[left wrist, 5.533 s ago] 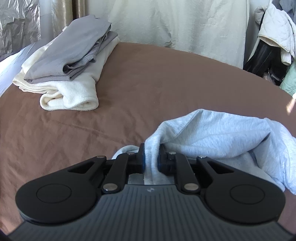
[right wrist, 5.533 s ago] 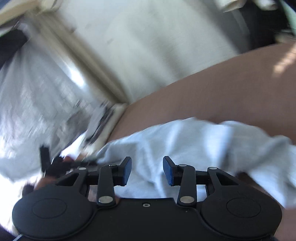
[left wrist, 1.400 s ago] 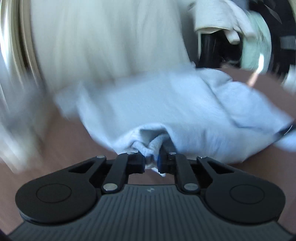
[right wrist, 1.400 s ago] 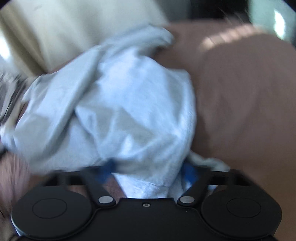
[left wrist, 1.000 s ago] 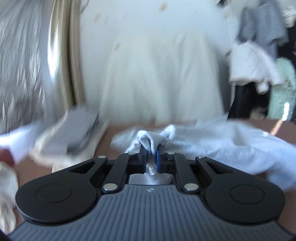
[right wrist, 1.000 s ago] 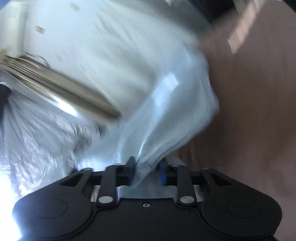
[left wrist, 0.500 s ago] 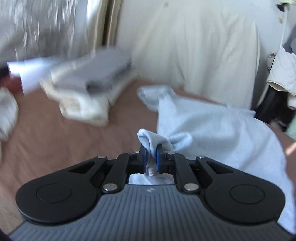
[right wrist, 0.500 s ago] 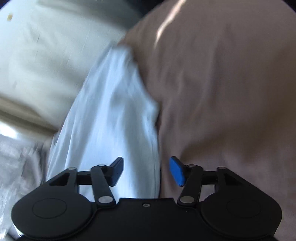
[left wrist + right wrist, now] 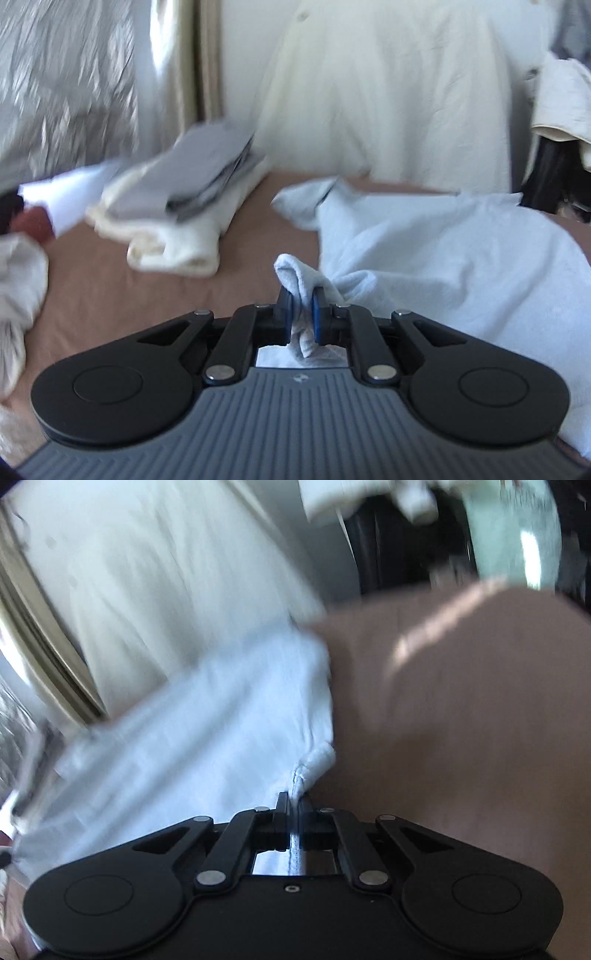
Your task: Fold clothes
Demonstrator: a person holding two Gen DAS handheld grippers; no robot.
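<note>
- Light blue garment (image 9: 443,258): spread on the brown table (image 9: 110,288), filling the 1 to 4 o'clock part of the left wrist view; its near edge runs under the gripper body and is cut off at the right border.
- Left gripper (image 9: 301,314): clamped on a bunched fold of the garment, which pokes up between the blue pads (image 9: 317,314).
- Right gripper (image 9: 293,812): clenched on a stitched hem of the garment (image 9: 184,746); jaws nearly touching, having just closed onto it.
- Folded pile (image 9: 184,206), grey on cream: at 10 o'clock, apart from the garment, blurred.
- Pale cloth (image 9: 18,295) at 9 o'clock: cut off, kind unclear.
- Right wrist view heavily blurred; background indistinct.
- No readable writing; a small emblem on the left gripper body is illegible.
</note>
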